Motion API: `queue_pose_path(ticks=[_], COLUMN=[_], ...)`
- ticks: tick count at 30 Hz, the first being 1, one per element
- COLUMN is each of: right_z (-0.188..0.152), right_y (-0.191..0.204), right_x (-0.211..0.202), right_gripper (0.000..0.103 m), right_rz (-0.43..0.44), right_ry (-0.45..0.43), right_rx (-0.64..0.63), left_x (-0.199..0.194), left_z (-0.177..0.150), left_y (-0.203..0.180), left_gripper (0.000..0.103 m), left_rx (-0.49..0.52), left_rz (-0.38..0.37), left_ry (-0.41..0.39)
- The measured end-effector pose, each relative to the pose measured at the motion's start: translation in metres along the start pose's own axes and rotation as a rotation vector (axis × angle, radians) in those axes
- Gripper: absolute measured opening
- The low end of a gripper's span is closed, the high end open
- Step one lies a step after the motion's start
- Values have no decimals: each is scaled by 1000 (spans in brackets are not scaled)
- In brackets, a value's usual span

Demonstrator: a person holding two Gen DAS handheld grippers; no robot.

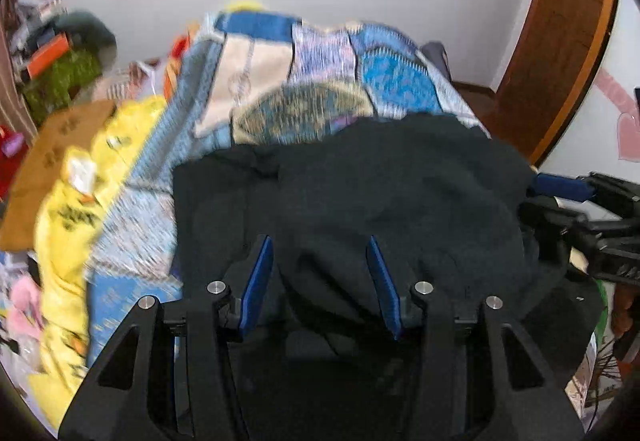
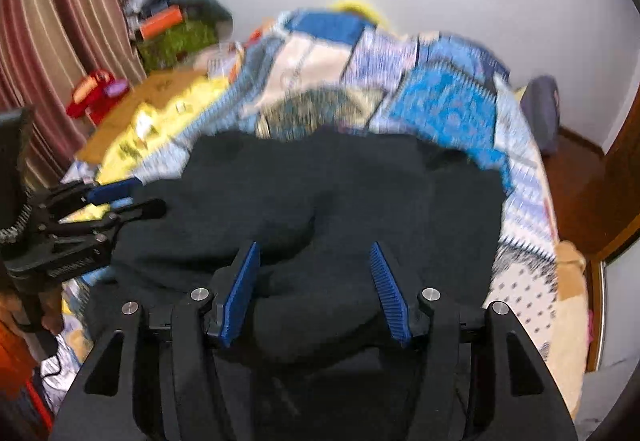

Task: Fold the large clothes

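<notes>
A large black garment (image 1: 380, 193) lies spread on the patterned bed, with folds in it; it also shows in the right wrist view (image 2: 340, 193). My left gripper (image 1: 320, 245) is open, its blue pads apart just above the garment's near part. My right gripper (image 2: 316, 251) is open above a raised fold of the same garment. Neither holds cloth. The right gripper also shows at the right edge of the left wrist view (image 1: 568, 197), and the left gripper at the left edge of the right wrist view (image 2: 120, 197). Both views are blurred.
A blue patchwork bedspread (image 1: 320, 81) covers the bed. A yellow cloth (image 1: 80, 209) and a brown cardboard sheet (image 1: 52, 161) lie to the left. Clutter and a striped curtain (image 2: 60, 21) stand at the far left. A wooden door (image 1: 560, 41) is on the right.
</notes>
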State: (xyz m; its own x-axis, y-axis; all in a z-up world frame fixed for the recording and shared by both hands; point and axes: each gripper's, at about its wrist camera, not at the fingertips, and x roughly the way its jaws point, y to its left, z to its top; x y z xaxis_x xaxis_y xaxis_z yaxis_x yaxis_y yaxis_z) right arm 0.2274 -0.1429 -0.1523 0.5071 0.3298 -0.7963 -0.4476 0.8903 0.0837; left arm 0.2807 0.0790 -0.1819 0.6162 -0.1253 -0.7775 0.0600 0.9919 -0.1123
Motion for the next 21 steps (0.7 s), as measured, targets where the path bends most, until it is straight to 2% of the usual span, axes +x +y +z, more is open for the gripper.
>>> queue_pose_path(ticks=[4, 7, 10, 14, 21], right_z=[-25, -34, -32, -33, -34], right_y=[-8, -6, -2, -1, -10], right_x=[44, 46, 39, 21, -25], right_gripper=[53, 54, 53, 53, 53], right_rz=[-6, -23, -44, -47, -93], right_ry=[128, 122, 134, 131, 44], right_rx=[-3, -34, -61, -64, -81], left_x=[39, 56, 60, 46, -11], left_z=[-26, -39, -40, -38, -31], left_y=[-3, -1, 15, 13, 6], left_gripper=[52, 53, 61, 61, 61], left_rx=[19, -13, -112, -87, 0], left_rz=[25, 3, -39, -18, 58], left_ry=[90, 119, 134, 118, 11])
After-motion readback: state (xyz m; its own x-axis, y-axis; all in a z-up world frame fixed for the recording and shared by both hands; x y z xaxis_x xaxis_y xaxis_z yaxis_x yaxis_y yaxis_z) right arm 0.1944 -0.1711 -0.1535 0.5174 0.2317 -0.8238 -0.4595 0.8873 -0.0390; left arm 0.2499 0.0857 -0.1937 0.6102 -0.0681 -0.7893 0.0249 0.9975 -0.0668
